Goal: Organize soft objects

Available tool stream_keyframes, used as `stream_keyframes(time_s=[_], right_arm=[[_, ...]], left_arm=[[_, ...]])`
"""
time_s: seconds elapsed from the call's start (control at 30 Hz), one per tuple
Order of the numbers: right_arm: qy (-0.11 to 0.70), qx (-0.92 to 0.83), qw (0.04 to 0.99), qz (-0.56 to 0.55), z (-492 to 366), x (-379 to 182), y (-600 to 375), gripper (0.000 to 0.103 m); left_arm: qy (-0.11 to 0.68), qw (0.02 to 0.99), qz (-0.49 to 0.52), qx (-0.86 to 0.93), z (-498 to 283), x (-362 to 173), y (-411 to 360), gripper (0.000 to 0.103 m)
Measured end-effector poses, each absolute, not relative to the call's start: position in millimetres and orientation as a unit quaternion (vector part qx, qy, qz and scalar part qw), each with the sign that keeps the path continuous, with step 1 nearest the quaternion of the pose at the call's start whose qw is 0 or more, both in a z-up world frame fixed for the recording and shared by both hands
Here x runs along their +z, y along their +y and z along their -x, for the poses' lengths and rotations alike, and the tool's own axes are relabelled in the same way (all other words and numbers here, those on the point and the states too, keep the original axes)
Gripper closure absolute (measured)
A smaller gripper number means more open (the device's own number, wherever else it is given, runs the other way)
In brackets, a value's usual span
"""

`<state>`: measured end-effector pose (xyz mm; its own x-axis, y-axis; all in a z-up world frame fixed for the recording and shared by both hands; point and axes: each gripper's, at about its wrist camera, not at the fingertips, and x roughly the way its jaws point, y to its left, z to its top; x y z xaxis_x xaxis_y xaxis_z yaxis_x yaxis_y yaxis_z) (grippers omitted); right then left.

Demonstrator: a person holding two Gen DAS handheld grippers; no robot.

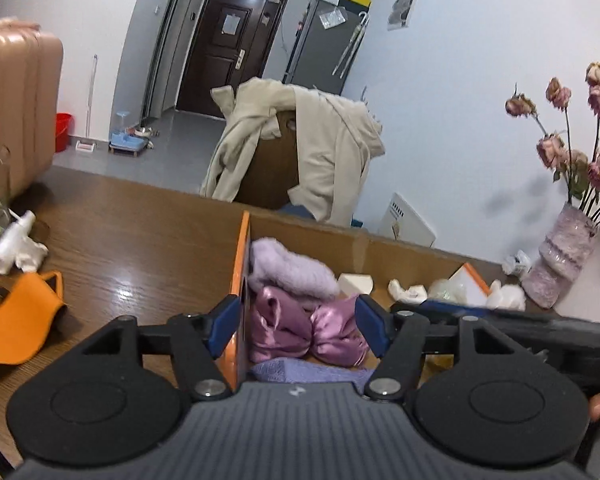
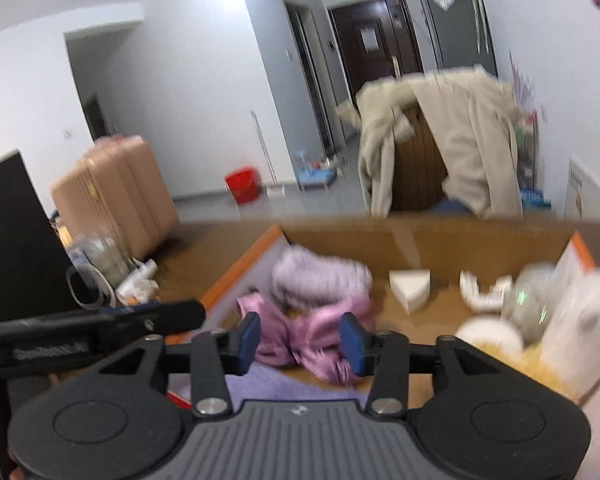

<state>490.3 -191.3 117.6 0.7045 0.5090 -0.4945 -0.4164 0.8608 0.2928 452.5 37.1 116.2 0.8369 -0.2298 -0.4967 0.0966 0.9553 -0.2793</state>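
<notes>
Between the spread fingers of the right gripper [image 2: 302,342] and the left gripper [image 1: 300,330] — both wide open, holding nothing — lies the pink satin bow [image 2: 300,344], long axis crosswise, inside the cardboard box [image 2: 440,236]; the lilac fluffy cloth [image 2: 320,280] sits beyond it.

No text, brand or number can be read in either view. A small embossed mark sits on the grey ribbed body of the left gripper [image 1: 296,330] and of the right gripper [image 2: 300,342], too small to make out. The pale lettering on the black bar [image 2: 52,354] left of the right gripper is blurred. The paper on the dark door [image 1: 231,24] shows no legible writing.
</notes>
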Motion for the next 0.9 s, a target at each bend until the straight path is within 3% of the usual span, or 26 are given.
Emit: stream_keyframes(time_s=[0.1, 0.23, 0.33, 0.47, 0.77, 0.9], right_arm=[[0.254, 0.240, 0.931, -0.101, -462.7, 146.7, -208.3, 0.051], [0.217, 0.217, 0.947, -0.093, -404.7, 181.0, -233.1, 0.037], [0.190, 0.201, 0.957, -0.087, -358.8, 200.7, -245.4, 0.024], [0.163, 0.185, 0.966, -0.075, -297.5, 215.5, -252.9, 0.018], [0.161, 0.149, 0.974, -0.054, -181.8, 179.5, -243.9, 0.013], [0.173, 0.138, 0.974, -0.041, -139.2, 142.7, -237.7, 0.004]], left_arm=[[0.247, 0.956, 0.127, -0.093, -428.0, 137.9, 40.3, 0.029], [0.243, 0.959, 0.092, -0.114, -386.2, 162.2, 34.8, 0.027], [0.217, 0.965, 0.065, -0.131, -340.6, 177.2, 34.6, 0.017], [0.182, 0.969, 0.055, -0.160, -270.9, 185.5, 43.1, 0.005], [0.166, 0.977, 0.035, -0.131, -155.5, 153.7, 60.1, 0.000], [0.177, 0.976, 0.044, -0.122, -120.2, 130.8, 65.4, 0.000]])
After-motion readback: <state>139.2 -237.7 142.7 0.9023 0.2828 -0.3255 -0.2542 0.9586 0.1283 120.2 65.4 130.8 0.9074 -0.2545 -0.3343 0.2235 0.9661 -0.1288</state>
